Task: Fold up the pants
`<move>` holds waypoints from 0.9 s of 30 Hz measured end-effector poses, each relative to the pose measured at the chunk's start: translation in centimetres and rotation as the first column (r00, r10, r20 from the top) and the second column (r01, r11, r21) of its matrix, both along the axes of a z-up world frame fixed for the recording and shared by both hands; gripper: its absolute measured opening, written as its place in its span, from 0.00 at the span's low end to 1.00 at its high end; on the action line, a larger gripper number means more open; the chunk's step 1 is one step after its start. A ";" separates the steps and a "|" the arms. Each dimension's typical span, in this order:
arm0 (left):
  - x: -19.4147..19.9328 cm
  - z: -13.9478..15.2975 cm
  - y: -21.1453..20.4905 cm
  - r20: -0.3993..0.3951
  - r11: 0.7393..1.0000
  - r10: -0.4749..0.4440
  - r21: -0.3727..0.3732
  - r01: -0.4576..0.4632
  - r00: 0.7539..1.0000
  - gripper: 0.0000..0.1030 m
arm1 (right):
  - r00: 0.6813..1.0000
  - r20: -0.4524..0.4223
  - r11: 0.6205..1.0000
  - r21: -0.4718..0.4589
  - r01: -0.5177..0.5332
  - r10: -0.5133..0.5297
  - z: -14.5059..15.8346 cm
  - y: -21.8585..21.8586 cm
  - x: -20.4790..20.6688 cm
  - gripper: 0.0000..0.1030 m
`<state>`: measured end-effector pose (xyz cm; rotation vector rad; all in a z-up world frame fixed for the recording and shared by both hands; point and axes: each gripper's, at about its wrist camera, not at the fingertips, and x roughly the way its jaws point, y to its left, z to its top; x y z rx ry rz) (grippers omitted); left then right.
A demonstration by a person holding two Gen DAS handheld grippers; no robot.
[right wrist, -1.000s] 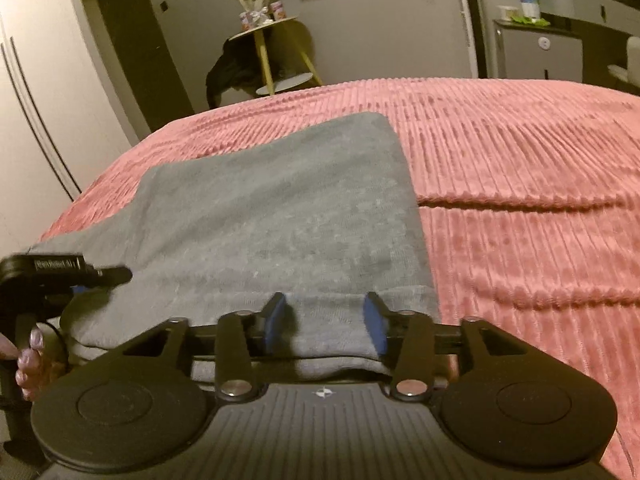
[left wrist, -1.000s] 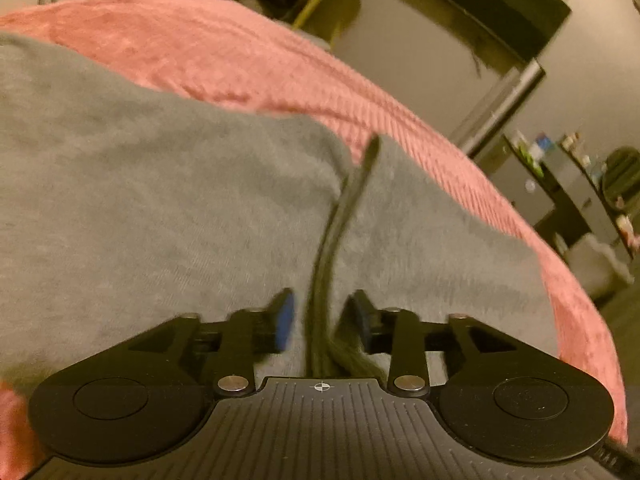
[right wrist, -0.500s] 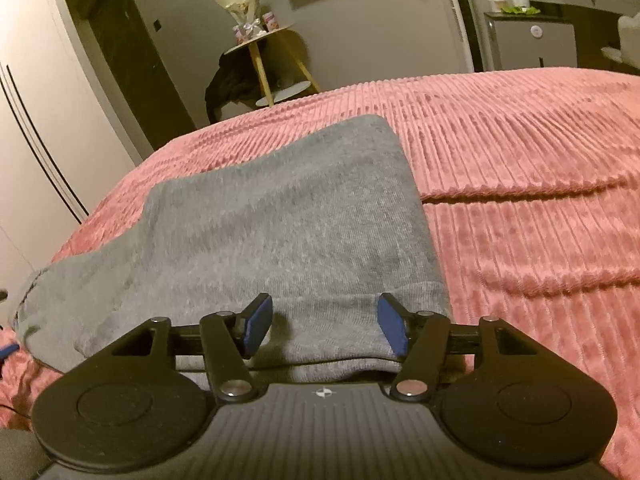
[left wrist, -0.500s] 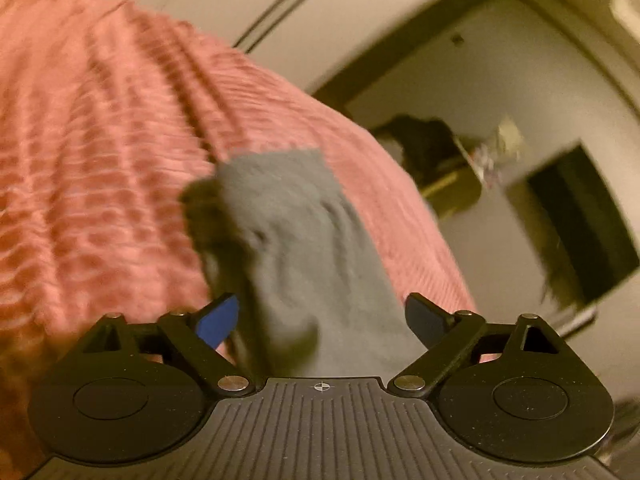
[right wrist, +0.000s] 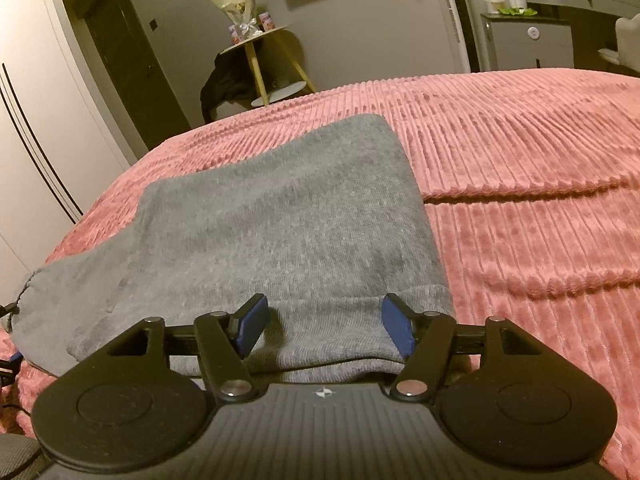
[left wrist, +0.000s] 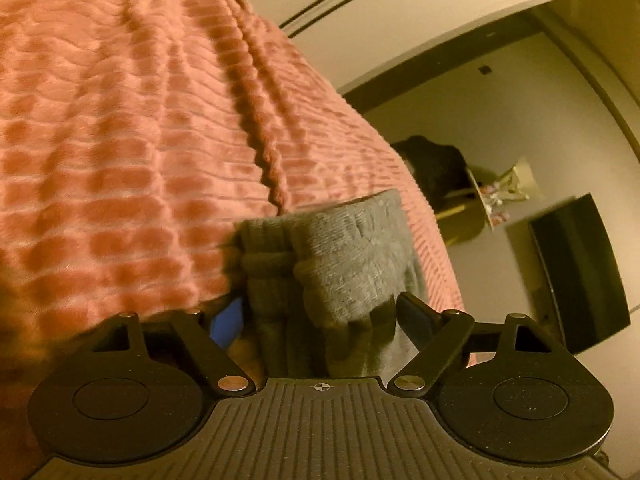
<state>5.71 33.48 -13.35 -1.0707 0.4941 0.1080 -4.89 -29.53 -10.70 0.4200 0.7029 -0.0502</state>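
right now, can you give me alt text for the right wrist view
Grey pants lie folded on a pink ribbed bedspread, with the open right gripper at their near edge, blue-padded fingers spread on either side of the hem. Behind the bed stand a white wardrobe and a small round table.

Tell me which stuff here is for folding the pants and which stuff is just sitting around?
For the job:
grey pants
left gripper, open around a bunched end of them
right gripper, open at their near hem
pink bedspread they lie on

Just sitting around:
round side table
wrapped bouquet
dark garment
wall TV
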 end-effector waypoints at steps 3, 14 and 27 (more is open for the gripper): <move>0.7 0.1 0.0 -0.002 1.000 0.004 0.022 -0.004 1.000 0.70 | 1.000 0.005 1.000 -0.018 -0.004 0.004 -0.1 0.2 0.1 0.66; -0.1 6.5 -3.0 0.051 0.955 -0.061 0.292 0.044 0.997 0.42 | 1.000 0.019 0.999 0.035 0.017 -0.018 0.1 -0.5 -0.1 0.66; -3.1 17.2 -18.4 0.170 0.712 -0.346 0.688 0.140 0.923 0.41 | 0.996 0.060 0.988 0.148 0.053 -0.062 1.0 -1.8 -1.2 0.64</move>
